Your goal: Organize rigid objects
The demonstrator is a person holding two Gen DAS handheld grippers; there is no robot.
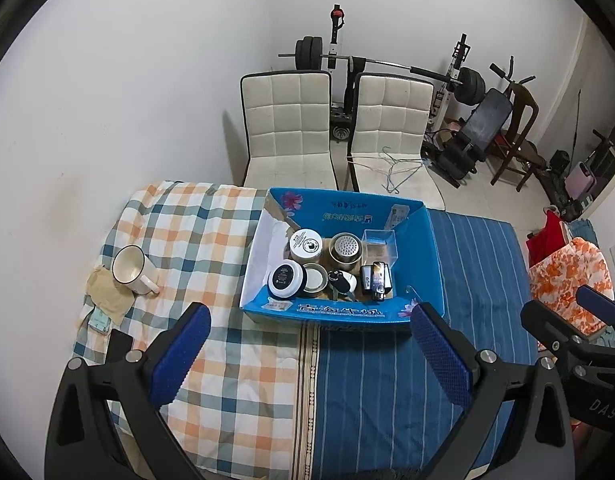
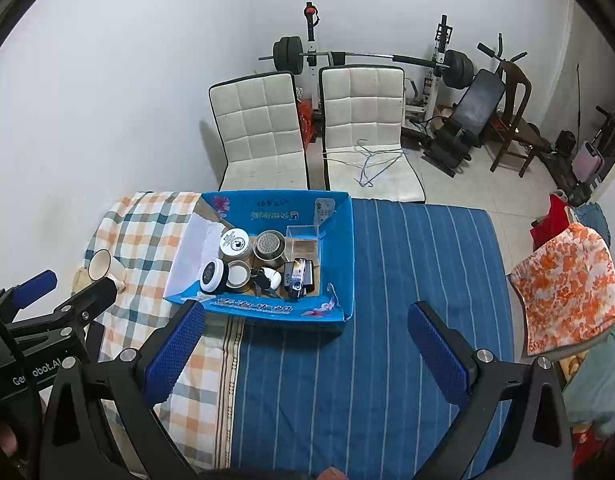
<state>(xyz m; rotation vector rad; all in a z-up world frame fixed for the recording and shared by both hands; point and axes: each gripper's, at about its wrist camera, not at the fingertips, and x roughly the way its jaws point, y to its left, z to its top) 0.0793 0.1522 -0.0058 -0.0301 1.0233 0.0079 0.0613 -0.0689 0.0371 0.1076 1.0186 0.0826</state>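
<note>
A blue cardboard box (image 1: pixel 427 256) stands on the bed and also shows in the right wrist view (image 2: pixel 343 248). It holds several objects: a white round speaker (image 1: pixel 285 278), a white-lidded jar (image 1: pixel 305 245), a metal strainer cup (image 1: pixel 344 249), a clear plastic case (image 1: pixel 380 243) and a small camcorder (image 1: pixel 376 280). A white mug (image 1: pixel 131 270) lies on its side on the checked blanket, left of the box. My left gripper (image 1: pixel 311 354) is open and empty, in front of the box. My right gripper (image 2: pixel 307 348) is open and empty, also in front of the box.
The bed has a checked blanket (image 1: pixel 195 240) on the left and a blue striped sheet (image 1: pixel 479 272) on the right. Two white chairs (image 1: pixel 287 128) stand behind the bed. Weight equipment (image 1: pixel 467 84) stands by the far wall. An orange floral cloth (image 2: pixel 567 284) lies at the right.
</note>
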